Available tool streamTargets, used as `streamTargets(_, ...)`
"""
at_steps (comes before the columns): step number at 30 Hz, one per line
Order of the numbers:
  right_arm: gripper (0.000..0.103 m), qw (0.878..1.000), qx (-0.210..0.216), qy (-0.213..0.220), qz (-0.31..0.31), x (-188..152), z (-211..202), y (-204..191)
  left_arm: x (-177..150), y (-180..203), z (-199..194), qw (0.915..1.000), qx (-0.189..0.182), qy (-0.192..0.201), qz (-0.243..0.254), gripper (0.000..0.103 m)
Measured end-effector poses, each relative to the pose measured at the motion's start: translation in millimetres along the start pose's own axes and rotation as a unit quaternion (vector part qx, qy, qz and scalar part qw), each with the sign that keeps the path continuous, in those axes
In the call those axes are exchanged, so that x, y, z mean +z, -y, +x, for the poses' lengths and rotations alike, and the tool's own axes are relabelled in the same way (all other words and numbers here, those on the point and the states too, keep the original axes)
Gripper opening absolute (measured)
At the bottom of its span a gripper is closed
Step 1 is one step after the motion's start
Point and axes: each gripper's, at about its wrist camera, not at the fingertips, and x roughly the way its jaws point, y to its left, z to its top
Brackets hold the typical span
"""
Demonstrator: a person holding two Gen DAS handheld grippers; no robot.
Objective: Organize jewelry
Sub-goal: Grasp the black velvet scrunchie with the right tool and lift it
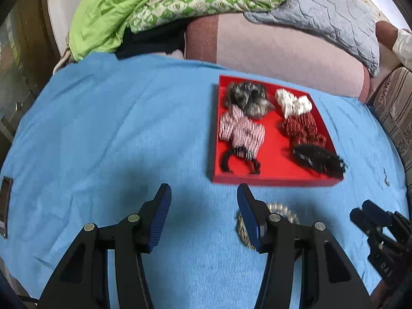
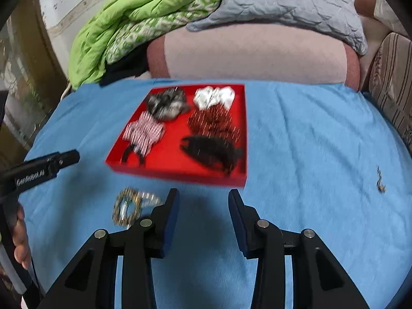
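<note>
A red tray (image 1: 273,177) (image 2: 180,173) lies on the blue cloth and holds several scrunchies and hair pieces: grey (image 1: 244,97), white (image 1: 293,104), pink striped (image 1: 242,128), dark red (image 1: 301,126) and black (image 1: 319,158). Beaded bracelets (image 2: 131,206) lie on the cloth just in front of the tray; in the left wrist view (image 1: 283,209) my right finger partly hides them. My left gripper (image 1: 203,193) is open and empty above the cloth. My right gripper (image 2: 203,198) is open and empty, in front of the tray.
A small dark trinket (image 2: 380,180) (image 1: 385,177) lies on the cloth (image 2: 309,141) to the right. Folded green, blue and pink bedding (image 2: 231,38) is piled behind the tray. A striped cushion (image 2: 391,85) is at the far right. A dark flat object (image 1: 5,200) lies at the left edge.
</note>
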Motion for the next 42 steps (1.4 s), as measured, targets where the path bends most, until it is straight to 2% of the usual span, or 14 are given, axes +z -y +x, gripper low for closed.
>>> streamTargets(8,0.042,0.998,0.038,-0.046,-0.009,-40.3,21.9,-17.7,-29.5,11.7,37.7,0.9986,-0.020,-0.045,0.021,0.052)
streamTargets(14,0.043,0.997,0.046,-0.064,-0.020,-49.1,40.1,-27.5,-33.5,15.6,62.6,0.9973,-0.020,-0.065,0.027,0.049)
streamTargets(18,0.042,0.996,0.049,-0.070,-0.020,-52.0,48.2,-29.3,-31.6,14.7,68.2,0.9974,-0.022,-0.063,0.027,0.047)
streamTargets(19,0.041,0.996,0.049,-0.071,-0.020,-52.4,49.8,-29.7,-31.0,14.7,69.0,0.9975,-0.022,-0.062,0.027,0.044)
streamTargets(21,0.035,0.996,0.046,-0.070,-0.020,-52.9,52.3,-30.4,-30.9,16.3,70.5,0.9976,-0.013,-0.060,0.031,0.029)
streamTargets(23,0.025,0.996,0.046,-0.071,-0.021,-53.4,54.5,-31.5,-31.1,18.2,71.1,0.9975,0.000,-0.057,0.041,0.009)
streamTargets(25,0.011,0.996,0.045,-0.071,-0.026,-54.0,54.8,-34.0,-31.8,17.9,70.8,0.9973,-0.001,-0.059,0.044,0.001)
streamTargets(34,0.007,0.997,0.035,-0.070,-0.027,-56.5,48.8,-32.2,-38.2,17.1,64.1,0.9972,0.000,-0.060,0.044,0.000)
streamTargets(42,0.007,0.997,0.023,-0.068,-0.021,-61.8,36.0,-18.5,-29.9,23.2,52.9,0.9976,-0.030,-0.032,0.055,0.001)
